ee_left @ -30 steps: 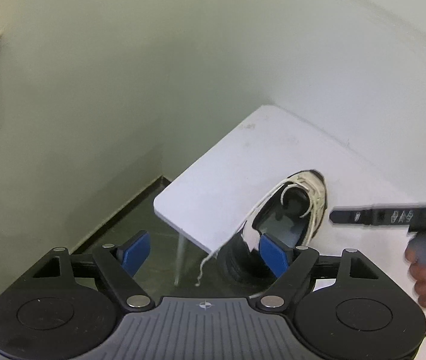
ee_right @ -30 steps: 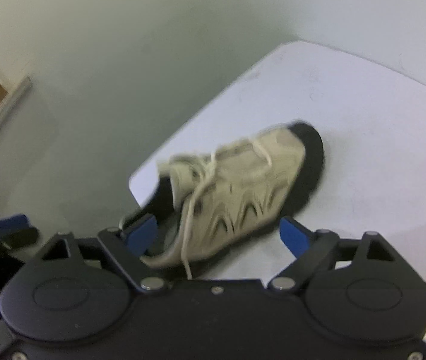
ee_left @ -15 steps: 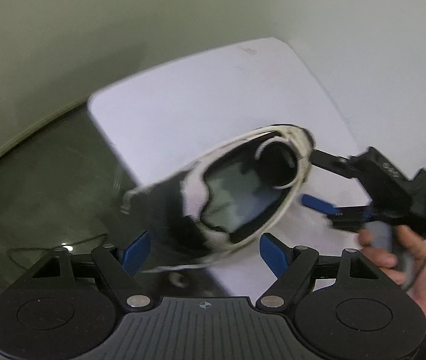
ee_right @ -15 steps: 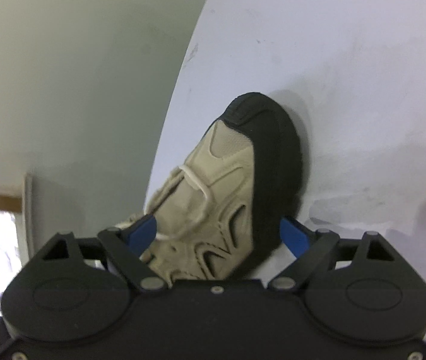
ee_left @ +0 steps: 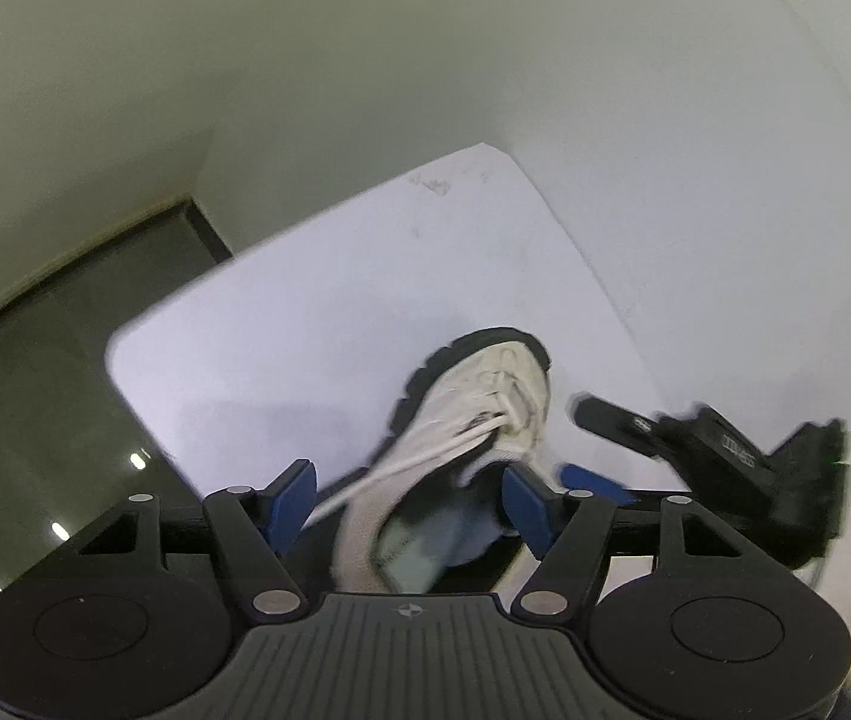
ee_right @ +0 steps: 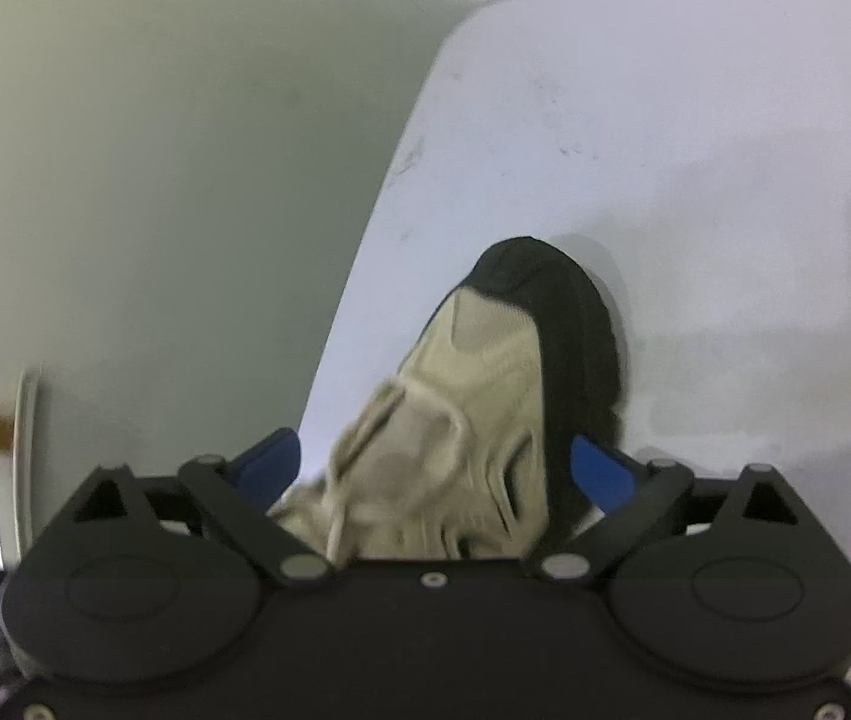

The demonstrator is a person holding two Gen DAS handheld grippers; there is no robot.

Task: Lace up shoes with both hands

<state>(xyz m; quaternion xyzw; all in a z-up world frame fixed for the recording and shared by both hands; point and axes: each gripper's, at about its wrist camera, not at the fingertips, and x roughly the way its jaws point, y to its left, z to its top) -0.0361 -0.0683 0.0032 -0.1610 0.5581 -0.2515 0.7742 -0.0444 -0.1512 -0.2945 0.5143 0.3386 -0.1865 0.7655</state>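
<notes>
In the left wrist view, the dark floor (ee_left: pixel 35 420) is showing at far left, and the white surface (ee_left: pixel 305 330) is filling the centre. The left hand-held gripper (ee_left: pixel 407 507) is closing, its spread pads flanking the shoe (ee_left: pixel 473 420) and lace (ee_left: pixel 425 456), seemingly without touching. Right of it, the right hand-held gripper (ee_left: pixel 581 450) is showing blurred. In the right wrist view it is opening around the shoe (ee_right: pixel 485 408) at lower centre.
</notes>
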